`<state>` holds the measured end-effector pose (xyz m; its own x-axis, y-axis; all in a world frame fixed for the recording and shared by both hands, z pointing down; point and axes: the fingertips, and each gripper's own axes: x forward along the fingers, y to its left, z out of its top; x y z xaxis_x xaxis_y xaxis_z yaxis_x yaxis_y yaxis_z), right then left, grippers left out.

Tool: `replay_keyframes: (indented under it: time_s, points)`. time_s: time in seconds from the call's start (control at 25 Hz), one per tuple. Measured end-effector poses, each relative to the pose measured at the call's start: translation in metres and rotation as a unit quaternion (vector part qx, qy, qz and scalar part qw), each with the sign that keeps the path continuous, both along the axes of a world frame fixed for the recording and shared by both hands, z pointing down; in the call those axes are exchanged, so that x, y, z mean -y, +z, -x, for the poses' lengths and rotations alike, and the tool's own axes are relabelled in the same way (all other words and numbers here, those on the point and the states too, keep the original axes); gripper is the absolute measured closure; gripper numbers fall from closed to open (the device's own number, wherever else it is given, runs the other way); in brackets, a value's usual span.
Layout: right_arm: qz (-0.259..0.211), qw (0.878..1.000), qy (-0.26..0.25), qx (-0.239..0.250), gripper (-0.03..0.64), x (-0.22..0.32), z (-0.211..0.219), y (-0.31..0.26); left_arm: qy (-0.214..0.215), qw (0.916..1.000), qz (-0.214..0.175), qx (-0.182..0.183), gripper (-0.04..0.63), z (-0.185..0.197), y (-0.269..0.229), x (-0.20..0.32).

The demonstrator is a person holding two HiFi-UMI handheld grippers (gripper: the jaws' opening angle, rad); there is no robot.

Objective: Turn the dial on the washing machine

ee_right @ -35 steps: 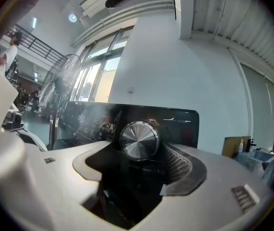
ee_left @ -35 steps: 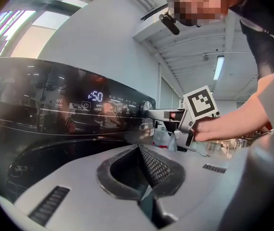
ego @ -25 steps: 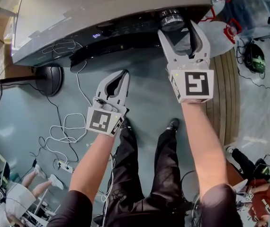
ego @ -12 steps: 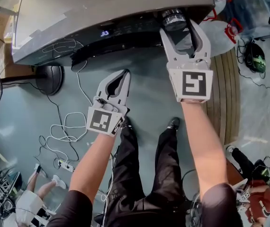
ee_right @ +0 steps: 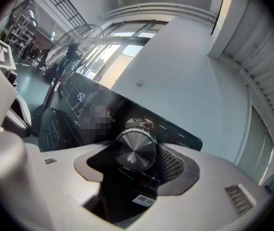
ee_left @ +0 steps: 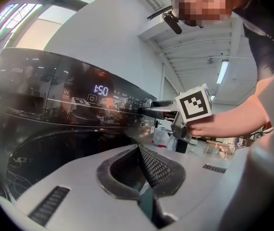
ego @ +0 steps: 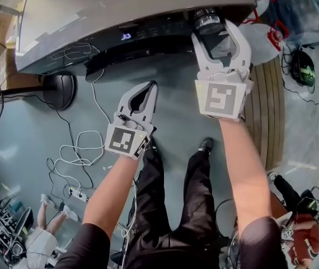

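The silver washing machine fills the top of the head view, with its dark control panel facing me. Its round metal dial sits at the panel's right end. My right gripper is shut on the dial, one jaw on each side. In the right gripper view the dial fills the gap between the jaws. My left gripper hangs lower and to the left, off the machine, shut and holding nothing. In the left gripper view the lit display reads 1:50.
White cables and a power strip lie on the floor at the left. A black round fan base stands beside the machine's left corner. A ribbed wooden board lies at the right. My legs are below the grippers.
The right gripper has rolled slightly while staying on the dial, its marker cube now tilted. The left gripper has drifted a little to the right.
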<state>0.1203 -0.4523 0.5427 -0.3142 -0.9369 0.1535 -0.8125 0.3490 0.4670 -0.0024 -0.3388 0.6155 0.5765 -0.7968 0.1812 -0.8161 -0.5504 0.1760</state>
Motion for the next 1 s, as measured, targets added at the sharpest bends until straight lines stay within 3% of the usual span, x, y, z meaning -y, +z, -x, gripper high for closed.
replay_keyframes:
  time_s: [0.36, 0.8, 1.0]
  points:
    - [-0.012, 1.000, 0.000, -0.028, 0.324, 0.0006, 0.0015, -0.0004, -0.001, 1.0000, 0.004, 0.002, 0.578, -0.0003, 0.0030, -0.0007]
    - [-0.053, 0.991, -0.015, -0.120, 0.324, 0.0010, 0.0051, -0.0043, -0.002, 1.0000, 0.002, 0.003, 0.578, -0.0004, 0.0034, -0.0015]
    - [-0.059, 0.988, -0.013, -0.140, 0.324, 0.0005, 0.0054, -0.0040, -0.001, 1.0000, 0.003, 0.003, 0.578, -0.0019, 0.0035, -0.0042]
